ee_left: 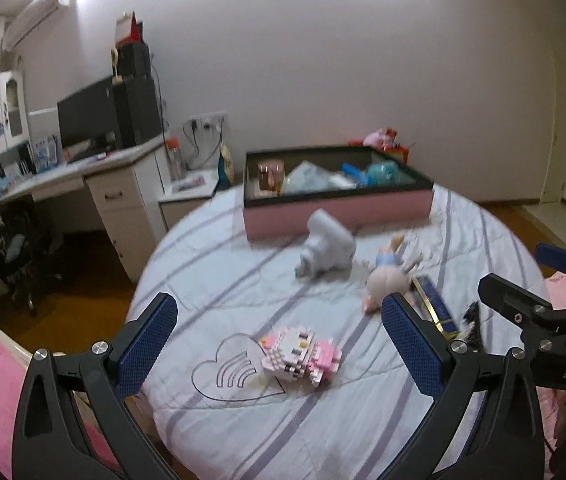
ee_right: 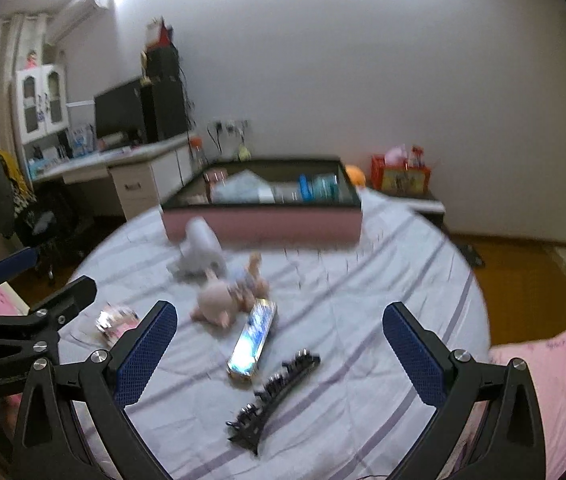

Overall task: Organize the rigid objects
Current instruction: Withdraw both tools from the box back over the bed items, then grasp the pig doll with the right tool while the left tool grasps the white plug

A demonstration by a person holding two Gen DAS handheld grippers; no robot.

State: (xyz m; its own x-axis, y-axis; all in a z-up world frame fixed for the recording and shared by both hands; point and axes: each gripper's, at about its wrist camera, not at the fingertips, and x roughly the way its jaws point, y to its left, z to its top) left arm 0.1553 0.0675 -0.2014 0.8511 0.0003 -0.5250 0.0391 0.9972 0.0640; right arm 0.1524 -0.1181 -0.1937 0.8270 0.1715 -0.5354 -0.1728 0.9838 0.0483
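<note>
My left gripper [ee_left: 279,340] is open and empty, hovering over a pink and white block figure [ee_left: 303,358] on the bed. Beyond it lie a white camera-shaped object [ee_left: 327,250], a pig doll [ee_left: 387,276] and a long blue and gold box [ee_left: 435,308]. My right gripper [ee_right: 279,344] is open and empty above a black hair clip [ee_right: 275,396] and the blue and gold box [ee_right: 253,338]. The doll [ee_right: 227,296] and the white object [ee_right: 201,252] lie further off. A pink-sided box [ee_left: 339,210] with several items inside stands at the far end of the bed; it also shows in the right wrist view [ee_right: 263,220].
The bed has a pale striped cover [ee_left: 243,420]. A pink blanket [ee_right: 543,380] lies at the right. A desk with a monitor [ee_left: 87,116] and a dark chair [ee_left: 23,256] stand to the left. A red crate [ee_right: 401,174] sits on a bedside table.
</note>
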